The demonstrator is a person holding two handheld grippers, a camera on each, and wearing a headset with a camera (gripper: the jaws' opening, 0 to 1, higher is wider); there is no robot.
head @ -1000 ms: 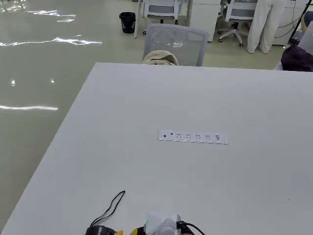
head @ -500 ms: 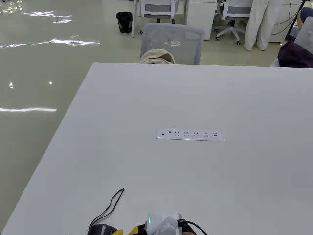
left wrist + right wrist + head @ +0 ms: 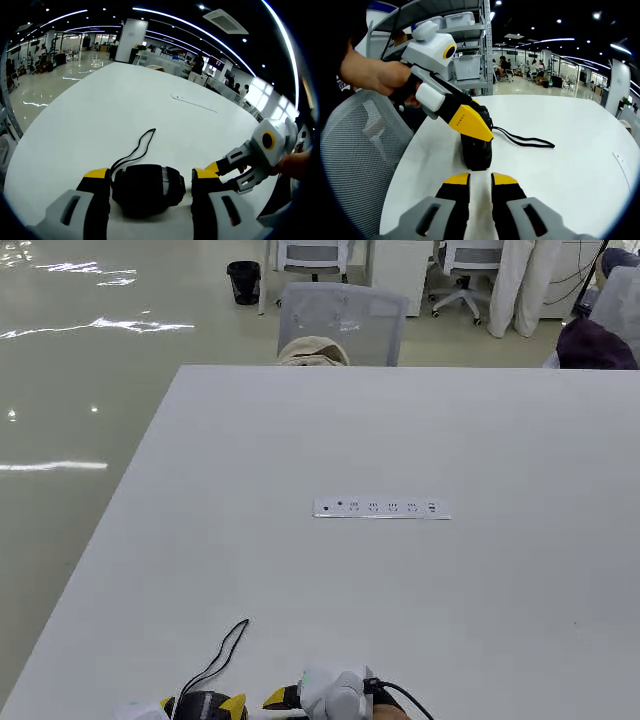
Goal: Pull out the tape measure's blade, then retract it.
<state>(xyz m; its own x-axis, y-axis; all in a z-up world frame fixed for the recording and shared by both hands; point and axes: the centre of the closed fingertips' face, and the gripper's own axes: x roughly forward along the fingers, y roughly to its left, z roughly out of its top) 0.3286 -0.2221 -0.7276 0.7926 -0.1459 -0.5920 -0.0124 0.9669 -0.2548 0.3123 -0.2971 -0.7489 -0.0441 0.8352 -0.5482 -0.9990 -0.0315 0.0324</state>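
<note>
Black tape measure [image 3: 147, 192] in left gripper [image 3: 151, 176], near table [image 3: 150, 100] edge

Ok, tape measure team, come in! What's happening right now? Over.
Left hand-held gripper straddles tape measure, grip unclear. Right hand-held gripper nearly shut, empty, aimed at it. No blade out yet. Only its strap lies nearby on table.

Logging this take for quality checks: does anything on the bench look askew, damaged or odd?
Nothing stands out. The black tape measure stands upright on the white table between the jaws of the left tool, its strap lying loose. The power strip lies flat mid-table.
</note>
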